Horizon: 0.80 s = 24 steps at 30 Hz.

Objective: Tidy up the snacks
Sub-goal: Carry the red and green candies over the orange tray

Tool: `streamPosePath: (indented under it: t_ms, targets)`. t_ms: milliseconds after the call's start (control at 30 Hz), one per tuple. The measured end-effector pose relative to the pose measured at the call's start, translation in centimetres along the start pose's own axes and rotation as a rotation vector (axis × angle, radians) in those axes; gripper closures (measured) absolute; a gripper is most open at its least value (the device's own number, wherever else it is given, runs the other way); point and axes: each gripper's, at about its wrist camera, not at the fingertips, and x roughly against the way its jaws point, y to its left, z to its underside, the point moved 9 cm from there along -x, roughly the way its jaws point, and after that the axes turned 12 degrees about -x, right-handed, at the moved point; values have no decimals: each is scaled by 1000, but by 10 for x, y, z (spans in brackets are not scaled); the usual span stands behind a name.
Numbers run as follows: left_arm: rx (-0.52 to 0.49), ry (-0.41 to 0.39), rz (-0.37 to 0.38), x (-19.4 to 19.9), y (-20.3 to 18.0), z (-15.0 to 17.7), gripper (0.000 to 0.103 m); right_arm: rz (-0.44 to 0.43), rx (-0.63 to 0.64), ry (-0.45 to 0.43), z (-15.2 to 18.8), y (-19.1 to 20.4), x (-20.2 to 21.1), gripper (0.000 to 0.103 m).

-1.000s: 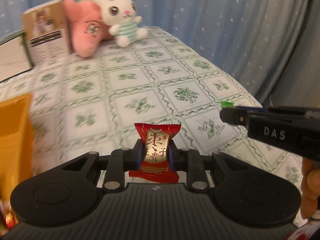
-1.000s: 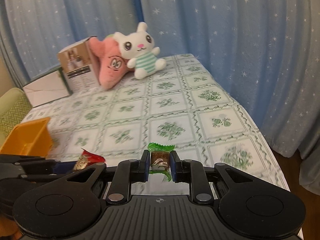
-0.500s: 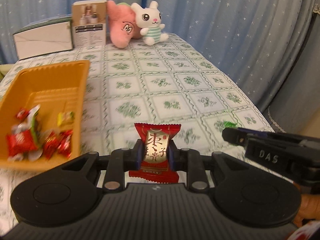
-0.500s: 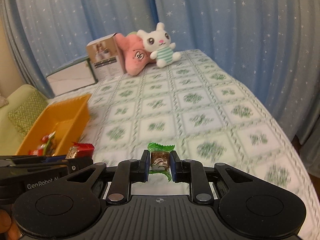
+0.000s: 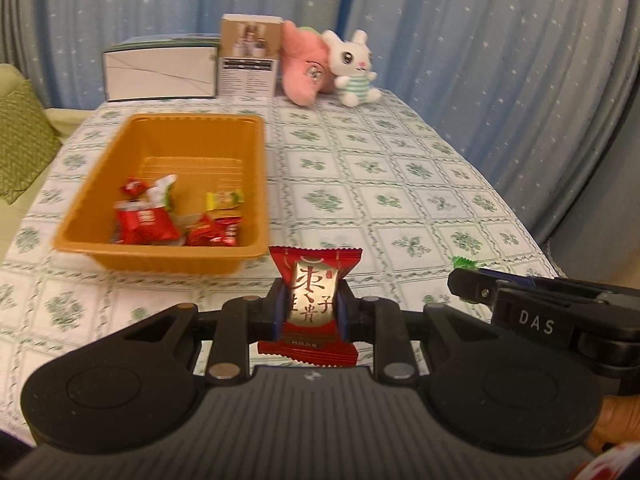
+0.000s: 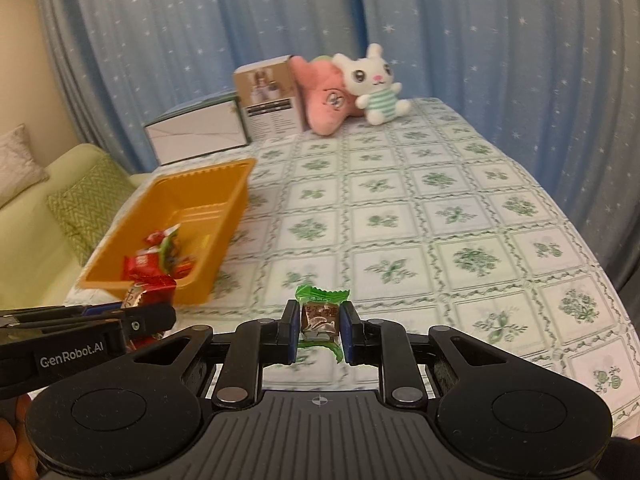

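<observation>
My left gripper (image 5: pixel 310 306) is shut on a red wrapped candy (image 5: pixel 313 300) with gold lettering, held above the table just right of the near end of the orange tray (image 5: pixel 256 184). The tray holds several wrapped snacks (image 5: pixel 146 226), mostly red. My right gripper (image 6: pixel 319 328) is shut on a green-wrapped candy (image 6: pixel 320 314), held above the tablecloth to the right of the tray (image 6: pixel 236 196). The left gripper shows at the left edge of the right wrist view (image 6: pixel 132 316), still holding the red candy (image 6: pixel 146 290).
The table has a green-patterned cloth (image 5: pixel 392 184). At its far end stand a white box (image 5: pixel 160 72), a brown carton (image 5: pixel 250 56), a pink plush (image 5: pixel 306 74) and a white bunny plush (image 5: pixel 354 68). A green sofa (image 6: pixel 52 216) lies left; blue curtains hang behind.
Both grippers have swung left with their candies still held. The orange tray has come fully into view, and now sits close ahead-left of the left gripper.
</observation>
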Motion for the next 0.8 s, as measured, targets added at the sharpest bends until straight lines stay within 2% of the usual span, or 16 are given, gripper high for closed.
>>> streamPosePath:
  t_ms: [200,433,800]
  targets:
    - [25,-14,-43,18,24,2,81,-33,49,14,7,30,-2,82]
    - [35,-23,-60,28,41,0,81,-63,105,22,9,57,-8,82]
    - [62,-32,-90,32,67,-4,81,-95,134,33,12,80,-20,82]
